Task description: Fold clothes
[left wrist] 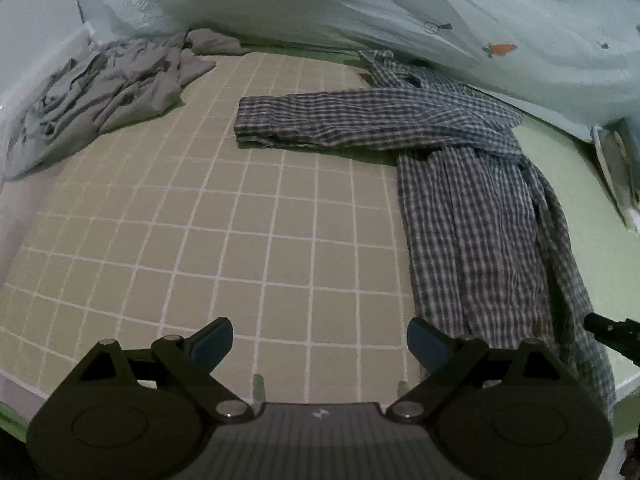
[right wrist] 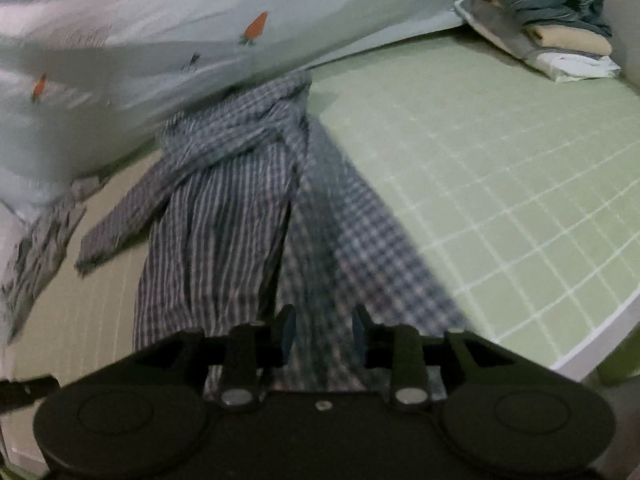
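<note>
A blue-and-white checked shirt (left wrist: 464,184) lies on the green gridded mat (left wrist: 224,240), one sleeve stretched to the left, its body running toward me on the right. My left gripper (left wrist: 320,340) is open and empty, above bare mat just left of the shirt's hem. The tip of the right gripper (left wrist: 612,332) shows at the right edge by the hem. In the right wrist view the shirt (right wrist: 248,184) hangs bunched and blurred; my right gripper (right wrist: 324,336) has its fingers partly closed with the shirt's hem between them.
A crumpled grey garment (left wrist: 104,96) lies at the far left of the mat. A pale quilt with carrot prints (left wrist: 440,12) lines the back. A stack of folded clothes (right wrist: 552,20) sits at the far right corner of the mat (right wrist: 500,152).
</note>
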`<state>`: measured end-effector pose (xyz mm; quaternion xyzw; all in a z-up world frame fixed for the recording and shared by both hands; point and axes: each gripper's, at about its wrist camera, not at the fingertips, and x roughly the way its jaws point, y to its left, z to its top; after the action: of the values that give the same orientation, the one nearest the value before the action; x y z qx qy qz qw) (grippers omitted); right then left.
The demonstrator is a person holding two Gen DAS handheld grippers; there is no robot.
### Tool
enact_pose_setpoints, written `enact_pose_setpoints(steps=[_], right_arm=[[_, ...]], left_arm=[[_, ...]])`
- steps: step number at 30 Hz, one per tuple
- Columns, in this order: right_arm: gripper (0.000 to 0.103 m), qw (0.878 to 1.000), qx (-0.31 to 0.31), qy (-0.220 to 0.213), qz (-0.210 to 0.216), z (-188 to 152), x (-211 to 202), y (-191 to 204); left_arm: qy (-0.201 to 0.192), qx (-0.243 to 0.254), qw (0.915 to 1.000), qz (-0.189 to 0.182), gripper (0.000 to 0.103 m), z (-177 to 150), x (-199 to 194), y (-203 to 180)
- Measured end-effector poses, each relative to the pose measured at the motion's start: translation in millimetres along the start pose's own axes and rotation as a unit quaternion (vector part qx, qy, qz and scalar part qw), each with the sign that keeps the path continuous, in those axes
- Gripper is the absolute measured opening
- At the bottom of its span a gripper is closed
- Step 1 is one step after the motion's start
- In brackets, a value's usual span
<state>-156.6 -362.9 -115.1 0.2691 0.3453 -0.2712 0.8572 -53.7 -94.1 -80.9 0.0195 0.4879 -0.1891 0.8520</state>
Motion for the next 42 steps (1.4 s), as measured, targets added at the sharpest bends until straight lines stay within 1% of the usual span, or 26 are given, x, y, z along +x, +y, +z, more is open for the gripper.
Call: enact_pose_setpoints(steps=[4,7,9,11,13,14,15,16,17,18,19,20,23,24,26,31,33,35,38,42], right_arm=[[0.033,0.999,-0.030,0.018,-0.015,10,15,-3],[0.034,0.997,-0.060,0.050,-0.007,9,34,2],[0.034,0.992,-0.094,0.081,-0.001,9,49,12],[0.034,0.984,-0.146,0.102,0.006,10,59,28],[0.035,0.976,-0.190,0.105,0.013,20,62,40],[0.038,0.975,-0.198,0.099,0.017,27,61,41],[0.046,0.976,-0.199,0.089,0.022,37,59,41],[0.050,0.976,-0.200,0.080,0.027,46,58,40],[0.058,0.977,-0.198,0.070,0.031,56,57,39],[0.066,0.979,-0.192,0.060,0.033,67,57,37],[0.070,0.981,-0.186,0.050,0.032,77,59,35],[0.078,0.982,-0.181,0.040,0.032,88,62,33],[0.088,0.985,-0.172,0.011,0.025,119,71,27],[0.094,0.985,-0.172,0.003,0.024,128,77,28],[0.103,0.986,-0.165,-0.010,0.028,148,91,31],[0.103,0.987,-0.148,-0.041,0.038,199,128,41],[0.103,0.989,-0.139,-0.047,0.037,219,145,46],[0.103,0.990,-0.128,-0.042,0.031,238,166,52],[0.103,0.993,-0.111,-0.020,0.022,260,195,57],[0.101,0.996,-0.086,0.003,0.012,276,227,59]], left_arm=[[0.000,-0.019,0.9998,0.002,0.094,6,6,-10],[-0.002,-0.018,0.9998,0.008,0.094,12,9,-19],[-0.003,-0.027,0.9994,0.021,0.094,16,10,-22],[-0.005,-0.049,0.9982,0.034,0.094,23,10,-22],[-0.009,-0.073,0.9963,0.044,0.094,30,11,-21],[-0.011,-0.083,0.9954,0.047,0.094,34,11,-20],[-0.014,-0.092,0.9944,0.051,0.094,38,12,-20],[-0.017,-0.100,0.9934,0.055,0.094,43,13,-20],[-0.021,-0.107,0.9923,0.058,0.095,47,14,-19],[-0.024,-0.114,0.9913,0.061,0.095,51,16,-18],[-0.026,-0.121,0.9903,0.063,0.095,55,19,-17],[-0.028,-0.128,0.9892,0.066,0.095,59,22,-16],[-0.030,-0.145,0.9862,0.074,0.095,72,32,-12],[-0.032,-0.150,0.9853,0.076,0.095,77,36,-10],[-0.034,-0.158,0.9835,0.081,0.095,89,44,-5],[-0.040,-0.177,0.9785,0.098,0.095,125,76,17],[-0.038,-0.181,0.9770,0.106,0.095,140,91,26],[-0.027,-0.185,0.9761,0.111,0.095,155,109,35],[-0.011,-0.188,0.9749,0.119,0.095,173,132,46],[0.002,-0.176,0.9765,0.125,0.095,185,152,57]])
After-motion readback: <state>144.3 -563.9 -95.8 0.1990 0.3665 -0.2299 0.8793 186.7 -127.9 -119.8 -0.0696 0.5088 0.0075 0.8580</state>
